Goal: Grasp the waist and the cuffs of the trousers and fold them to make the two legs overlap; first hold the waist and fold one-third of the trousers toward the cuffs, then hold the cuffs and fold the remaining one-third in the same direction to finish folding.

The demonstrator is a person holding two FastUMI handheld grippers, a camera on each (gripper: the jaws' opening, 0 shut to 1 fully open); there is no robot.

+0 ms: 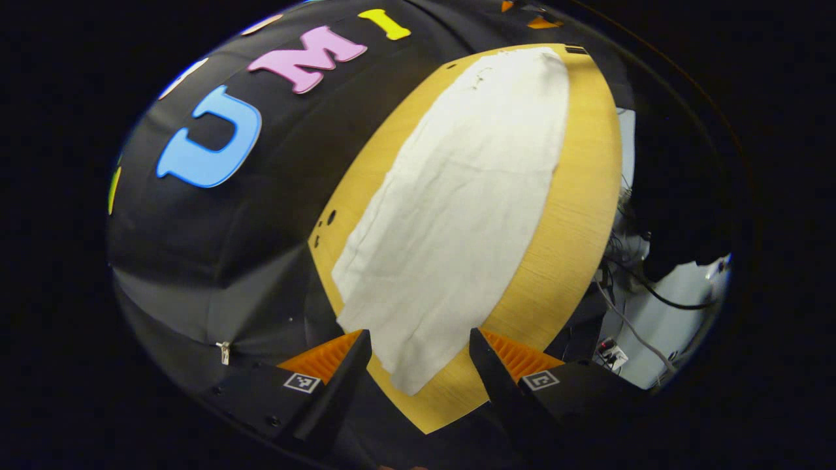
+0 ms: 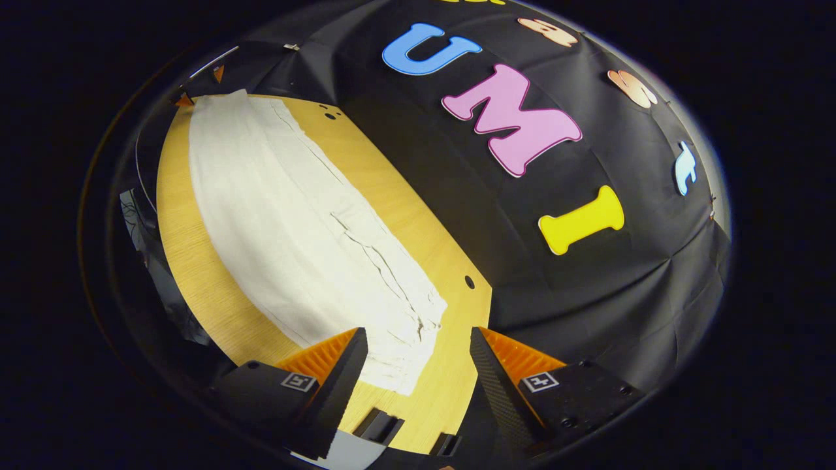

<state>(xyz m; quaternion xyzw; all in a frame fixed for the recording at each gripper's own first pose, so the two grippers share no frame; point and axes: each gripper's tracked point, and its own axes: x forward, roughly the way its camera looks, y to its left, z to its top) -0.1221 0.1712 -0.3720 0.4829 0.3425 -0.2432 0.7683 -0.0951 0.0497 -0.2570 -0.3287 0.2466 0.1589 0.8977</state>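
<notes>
White trousers lie flat and lengthwise on a yellow wooden table, the legs one over the other. In the left gripper view my left gripper hovers open over the near, smooth end, with a corner of the cloth between its fingers and apart from them. In the right gripper view the trousers run away from me, with a long crease along them. Their near end is wrinkled and gathered. My right gripper stands open just above that end, touching nothing.
Small holes mark the table's edge by the black cloth wall. Beyond the opposite edge, cables and a power strip lie on the floor. Black clips sit on the table edge under the right gripper.
</notes>
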